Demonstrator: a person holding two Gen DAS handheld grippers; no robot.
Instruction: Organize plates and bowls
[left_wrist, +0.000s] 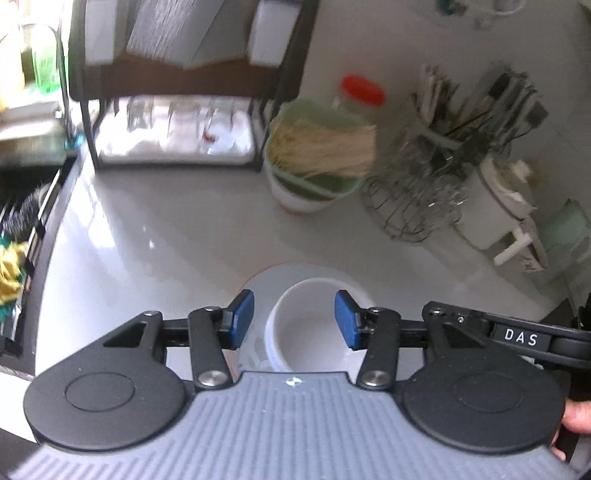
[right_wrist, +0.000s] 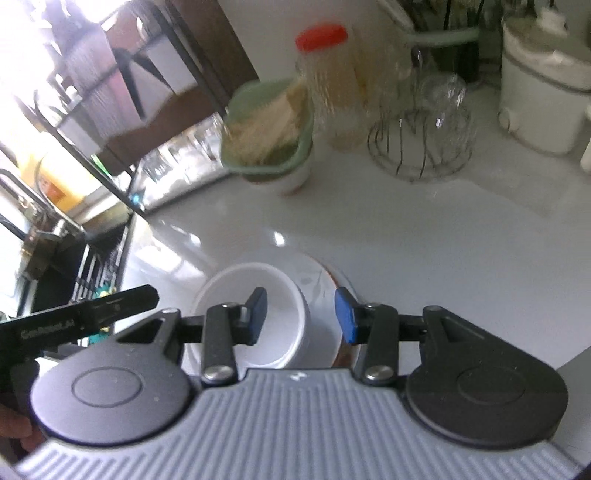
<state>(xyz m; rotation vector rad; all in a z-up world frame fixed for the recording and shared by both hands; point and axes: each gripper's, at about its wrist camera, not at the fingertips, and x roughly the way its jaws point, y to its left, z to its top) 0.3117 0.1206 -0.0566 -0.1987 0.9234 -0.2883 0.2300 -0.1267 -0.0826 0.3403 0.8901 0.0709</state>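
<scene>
White countertop (left_wrist: 166, 229) carries a white bowl (left_wrist: 310, 325) on a plate (right_wrist: 325, 295) near its front edge — left gripper (left_wrist: 294, 320) and right gripper (right_wrist: 303, 315) both spread apart, empty.

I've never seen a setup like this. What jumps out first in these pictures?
A white bowl sits on a plate on the white counter, with both blue-padded tongs, left tongs and right tongs, open over it. Behind stands a red-lidded jar beside a green bowl of noodles.
</scene>
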